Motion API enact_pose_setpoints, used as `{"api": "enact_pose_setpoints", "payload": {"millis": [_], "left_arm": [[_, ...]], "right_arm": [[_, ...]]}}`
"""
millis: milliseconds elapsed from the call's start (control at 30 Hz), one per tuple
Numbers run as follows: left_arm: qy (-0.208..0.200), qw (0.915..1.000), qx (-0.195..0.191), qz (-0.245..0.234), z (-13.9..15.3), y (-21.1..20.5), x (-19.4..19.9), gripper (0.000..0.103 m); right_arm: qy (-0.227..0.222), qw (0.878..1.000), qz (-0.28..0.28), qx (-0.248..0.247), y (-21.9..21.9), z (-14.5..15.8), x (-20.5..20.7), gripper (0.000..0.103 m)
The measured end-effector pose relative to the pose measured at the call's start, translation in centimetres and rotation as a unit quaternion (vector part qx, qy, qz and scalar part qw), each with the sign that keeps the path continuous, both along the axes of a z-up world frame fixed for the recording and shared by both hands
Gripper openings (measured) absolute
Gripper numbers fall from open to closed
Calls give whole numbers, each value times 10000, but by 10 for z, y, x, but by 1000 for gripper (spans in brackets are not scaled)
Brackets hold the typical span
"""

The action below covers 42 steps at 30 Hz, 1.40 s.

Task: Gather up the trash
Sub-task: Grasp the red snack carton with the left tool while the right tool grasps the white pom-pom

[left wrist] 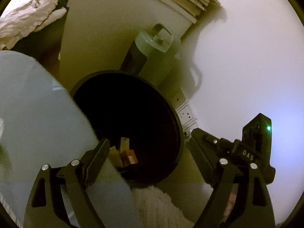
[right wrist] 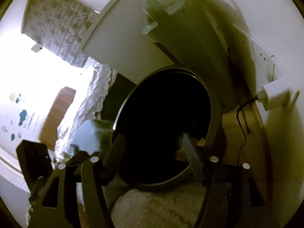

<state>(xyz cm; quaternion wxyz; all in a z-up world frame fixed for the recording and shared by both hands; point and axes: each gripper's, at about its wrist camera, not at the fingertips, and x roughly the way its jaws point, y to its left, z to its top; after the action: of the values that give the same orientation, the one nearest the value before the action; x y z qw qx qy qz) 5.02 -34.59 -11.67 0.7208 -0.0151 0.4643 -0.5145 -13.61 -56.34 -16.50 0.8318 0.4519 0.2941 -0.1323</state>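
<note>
A round black trash bin [left wrist: 176,133] stands on the floor by a white wall; it also shows in the right wrist view [right wrist: 215,114]. Inside it lie pieces of trash: an orange-brown packet [left wrist: 130,157] and pale scraps [left wrist: 124,142]. My left gripper [left wrist: 150,144] is open and empty, its fingers spread wide over the bin's mouth. My right gripper [right wrist: 153,142] is open and empty too, held just above the bin's opening. The bin's inside is dark in the right wrist view.
A pale round tabletop [left wrist: 34,114] overlaps the bin on the left. A white cabinet [left wrist: 106,34] stands behind the bin, with a green cylinder [left wrist: 157,57] leaning beside it. Wall sockets [left wrist: 185,112], a plugged charger [right wrist: 275,93] and a fluffy rug [right wrist: 161,209] are close by.
</note>
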Motion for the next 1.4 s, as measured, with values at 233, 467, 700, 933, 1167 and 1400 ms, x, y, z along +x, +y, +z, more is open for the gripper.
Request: {"api": "enact_pose_setpoints", "payload": {"millis": [233,467,700,933,1167,1400], "left_arm": [[-540,9974,-396,282,48,69,-20,85],[-1290,9826,-197,1320,79,167,-27,89],[-1541,9570,796,2324,57,266,-11,89],[-1518,9420,1446,2622,33,283,2,89],[-1332,9441,1560,2582,18,295,7,89],[-1268,9461,1552,2542,17,295,7,89]], "right_arm": [[-1,9973,592,-441,25,43,17,70],[-154,9799,1727,-983,85,100,74,74],[-103,9316,3436,-1182,197,120,144,79],[360,8961,4183,-1438,285,105,186,79],[675,8946,4048,-1767,310,82,206,79],[788,8858,4112,-2003,330,60,220,65]]}}
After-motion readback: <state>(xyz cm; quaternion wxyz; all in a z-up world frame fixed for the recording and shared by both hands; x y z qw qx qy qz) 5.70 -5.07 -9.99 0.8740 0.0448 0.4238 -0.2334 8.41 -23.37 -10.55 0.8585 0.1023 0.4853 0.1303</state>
